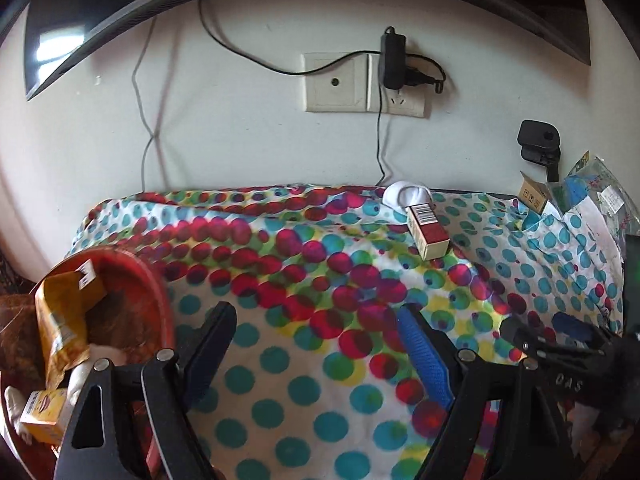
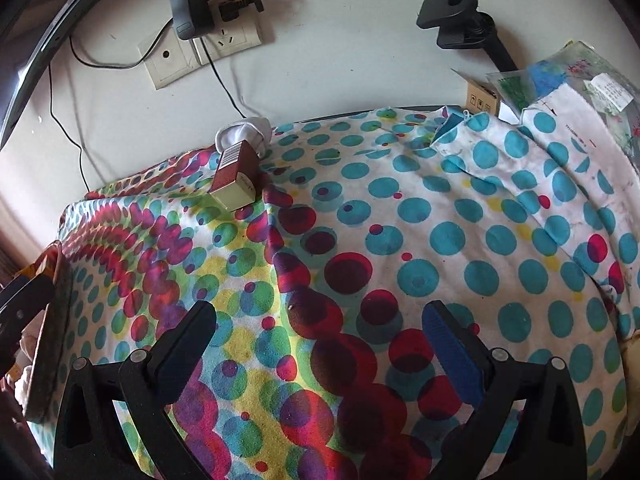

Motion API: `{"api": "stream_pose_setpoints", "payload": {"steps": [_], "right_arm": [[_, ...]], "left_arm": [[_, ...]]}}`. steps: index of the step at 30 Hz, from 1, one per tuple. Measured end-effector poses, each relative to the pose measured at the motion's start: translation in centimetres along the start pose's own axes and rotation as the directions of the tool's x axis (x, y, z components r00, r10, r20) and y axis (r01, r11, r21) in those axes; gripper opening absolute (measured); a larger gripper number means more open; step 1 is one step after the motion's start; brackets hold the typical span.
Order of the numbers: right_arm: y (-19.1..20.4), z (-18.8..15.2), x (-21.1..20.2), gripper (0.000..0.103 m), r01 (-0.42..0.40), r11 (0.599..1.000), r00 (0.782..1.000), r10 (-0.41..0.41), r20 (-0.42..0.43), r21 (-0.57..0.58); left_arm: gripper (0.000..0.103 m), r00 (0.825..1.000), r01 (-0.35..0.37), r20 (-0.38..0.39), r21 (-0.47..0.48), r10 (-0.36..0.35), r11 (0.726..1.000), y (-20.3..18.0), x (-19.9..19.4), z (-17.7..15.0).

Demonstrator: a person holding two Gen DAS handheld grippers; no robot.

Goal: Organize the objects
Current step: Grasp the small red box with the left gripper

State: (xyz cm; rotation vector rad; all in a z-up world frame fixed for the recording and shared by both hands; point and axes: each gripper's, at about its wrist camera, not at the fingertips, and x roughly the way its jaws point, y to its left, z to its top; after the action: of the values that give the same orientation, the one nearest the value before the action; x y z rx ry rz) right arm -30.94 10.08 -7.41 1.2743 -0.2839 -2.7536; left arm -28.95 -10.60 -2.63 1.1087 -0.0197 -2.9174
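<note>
A small red and cream box (image 1: 427,233) lies on the dotted cloth (image 1: 304,360) near the wall, beside a white sock (image 1: 404,193); both show in the right wrist view, the box (image 2: 236,178) and the sock (image 2: 244,130). A red basket (image 1: 132,292) at the left holds a yellow packet (image 1: 64,320) and a small yellow box (image 1: 42,416). My left gripper (image 1: 316,328) is open and empty over the cloth. My right gripper (image 2: 320,324) is open and empty over the cloth; it also shows at the right of the left wrist view (image 1: 560,340).
A wall socket (image 1: 360,84) with a black adapter (image 1: 394,60) and hanging cables is behind the table. A black clamp stand (image 2: 460,16), a cardboard box (image 2: 482,100) and plastic bags (image 2: 580,76) crowd the back right. A dark screen (image 1: 120,8) hangs above.
</note>
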Motion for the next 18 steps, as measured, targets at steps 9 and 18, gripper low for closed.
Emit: {"api": "stream_pose_setpoints", "payload": {"steps": [9, 18], "right_arm": [[-1.5, 0.0, -0.3, 0.103, 0.05, 0.993, 0.999, -0.052, 0.014, 0.103], [-2.3, 0.0, -0.6, 0.103, 0.017, 0.99, 0.999, -0.022, 0.032, 0.143]], "left_arm": [[0.085, 0.992, 0.068, -0.106, 0.017, -0.066, 0.998, -5.9, 8.2, 5.6], [0.032, 0.97, 0.088, -0.226, 0.001, -0.086, 0.996, -9.6, 14.2, 7.0]]}}
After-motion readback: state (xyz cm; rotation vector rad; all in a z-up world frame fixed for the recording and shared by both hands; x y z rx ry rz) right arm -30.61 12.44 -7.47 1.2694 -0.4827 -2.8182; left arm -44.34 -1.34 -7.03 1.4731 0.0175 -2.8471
